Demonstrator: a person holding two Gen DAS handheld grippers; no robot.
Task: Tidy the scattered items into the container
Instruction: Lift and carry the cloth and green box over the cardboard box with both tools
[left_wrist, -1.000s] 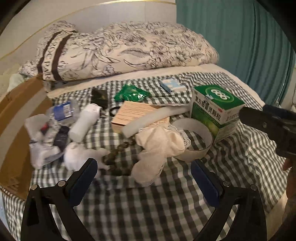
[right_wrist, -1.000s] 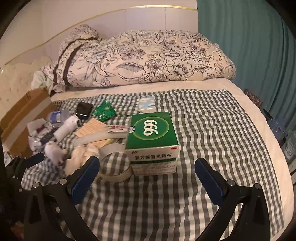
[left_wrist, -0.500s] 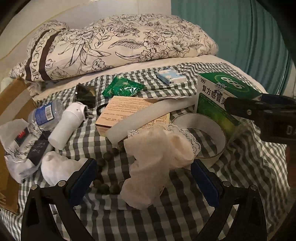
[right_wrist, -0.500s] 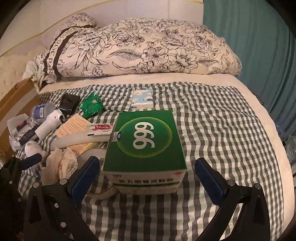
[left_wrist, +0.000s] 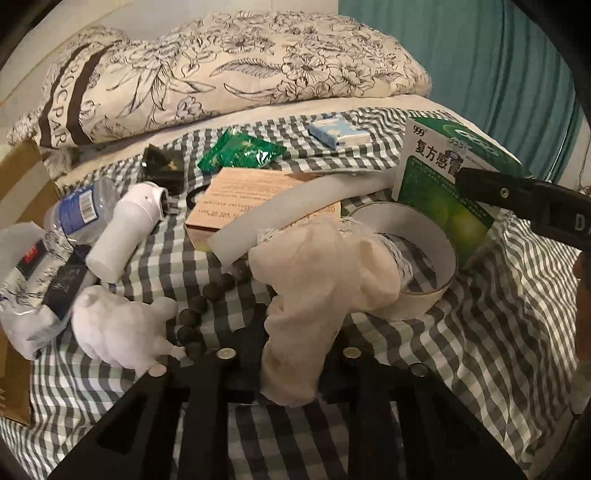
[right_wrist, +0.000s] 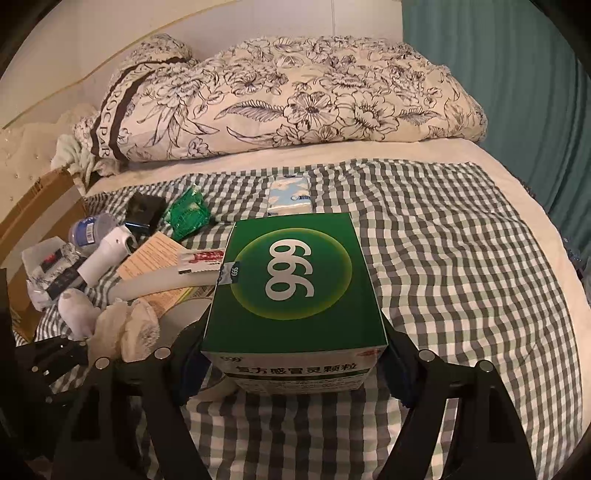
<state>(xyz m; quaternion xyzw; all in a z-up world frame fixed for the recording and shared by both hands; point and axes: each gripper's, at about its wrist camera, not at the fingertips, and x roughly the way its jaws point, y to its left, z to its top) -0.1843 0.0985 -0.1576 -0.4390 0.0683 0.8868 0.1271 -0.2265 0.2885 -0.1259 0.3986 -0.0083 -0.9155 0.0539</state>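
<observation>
My left gripper (left_wrist: 291, 360) is shut on a cream lace cloth (left_wrist: 317, 280) lying on the checked bedspread. My right gripper (right_wrist: 295, 369) is shut on a green medicine box marked 999 (right_wrist: 291, 280), its fingers on the box's two sides. The box also shows at the right of the left wrist view (left_wrist: 443, 184), with the right gripper's finger across it. A cardboard box (left_wrist: 22, 192) stands at the bed's left edge. Scattered nearby lie a white plush toy (left_wrist: 118, 332), dark beads (left_wrist: 207, 295), a white bottle (left_wrist: 125, 225) and a tape ring (left_wrist: 417, 258).
A water bottle (left_wrist: 79, 210), a plastic bag (left_wrist: 29, 280), a tan booklet (left_wrist: 251, 192), a white foam tube (left_wrist: 295, 218), a green packet (left_wrist: 240, 155), a black wallet (left_wrist: 162, 166) and a blue tissue pack (left_wrist: 336, 131) lie around. A floral duvet (right_wrist: 295, 99) is piled behind; a teal curtain (right_wrist: 517, 74) hangs right.
Both grippers moved forward and closed. The left one closed on the lace cloth, the right one on the green box.
</observation>
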